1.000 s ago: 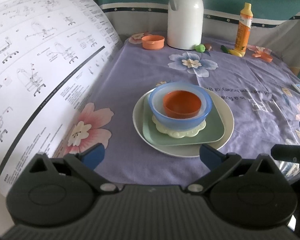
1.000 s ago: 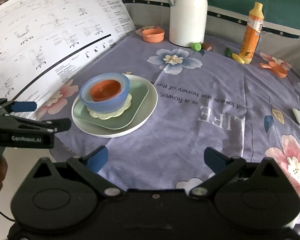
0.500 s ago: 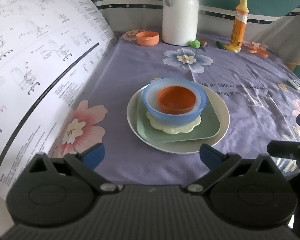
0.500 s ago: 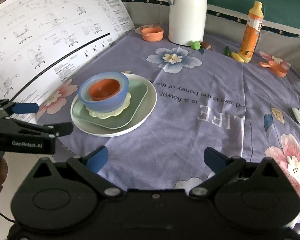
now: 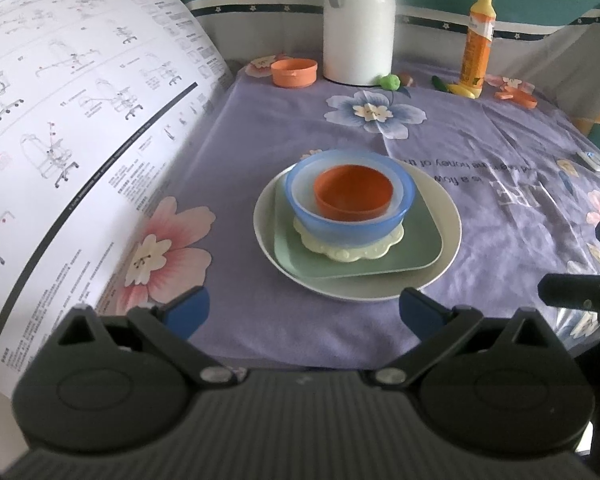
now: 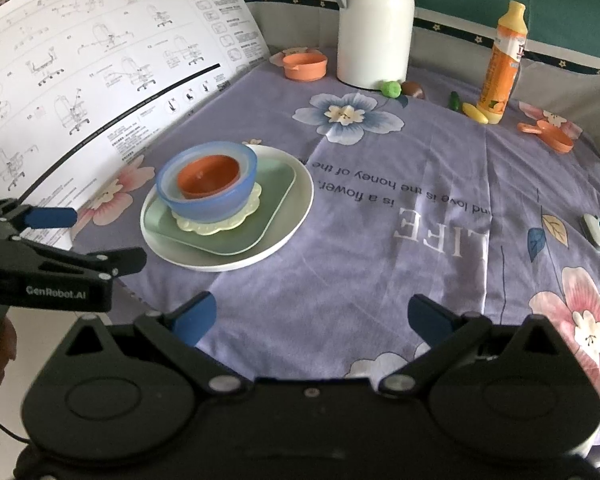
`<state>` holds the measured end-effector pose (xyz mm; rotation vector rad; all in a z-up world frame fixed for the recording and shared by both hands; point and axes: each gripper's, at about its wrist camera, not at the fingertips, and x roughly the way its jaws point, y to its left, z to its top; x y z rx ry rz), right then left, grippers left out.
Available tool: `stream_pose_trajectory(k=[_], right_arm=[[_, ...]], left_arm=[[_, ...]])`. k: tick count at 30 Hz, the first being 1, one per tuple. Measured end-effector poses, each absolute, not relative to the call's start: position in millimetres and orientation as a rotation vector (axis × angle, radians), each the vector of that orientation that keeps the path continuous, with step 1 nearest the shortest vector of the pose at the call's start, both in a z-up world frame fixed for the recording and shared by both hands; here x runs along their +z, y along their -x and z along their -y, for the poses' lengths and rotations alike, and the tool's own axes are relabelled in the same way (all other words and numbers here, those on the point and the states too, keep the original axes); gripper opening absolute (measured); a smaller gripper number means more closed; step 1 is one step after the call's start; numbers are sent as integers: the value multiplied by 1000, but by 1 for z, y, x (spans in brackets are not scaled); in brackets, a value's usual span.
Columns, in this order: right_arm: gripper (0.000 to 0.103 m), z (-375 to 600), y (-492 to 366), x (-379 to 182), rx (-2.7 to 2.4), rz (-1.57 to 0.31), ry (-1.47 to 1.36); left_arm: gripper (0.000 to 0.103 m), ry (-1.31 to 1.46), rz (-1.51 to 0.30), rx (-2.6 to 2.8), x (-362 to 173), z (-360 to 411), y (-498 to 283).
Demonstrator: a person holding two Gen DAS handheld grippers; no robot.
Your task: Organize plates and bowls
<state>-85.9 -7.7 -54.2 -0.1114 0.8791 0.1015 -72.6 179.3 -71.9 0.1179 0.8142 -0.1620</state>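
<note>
White jug (image 5: 359, 36) top cut off; tablecloth (image 6: 380, 240) small print unreadable

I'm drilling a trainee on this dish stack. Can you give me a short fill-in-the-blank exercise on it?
1. The orange bowl sits inside the ___ bowl.
2. The scalloped yellow plate rests on a square plate coloured ___.
3. The bottom dish is a round ___ plate.
4. The left gripper and right gripper are both ___, holding nothing.

Missing words: blue; green; white; open
</note>
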Motion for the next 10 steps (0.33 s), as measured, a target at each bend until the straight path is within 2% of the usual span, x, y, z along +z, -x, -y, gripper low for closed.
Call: stream_pose_trajectory(k=[10], right_arm=[[103,8,87,-53,101,-877,117]], left_arm=[[103,-132,-818,-163,-75,-184,74]])
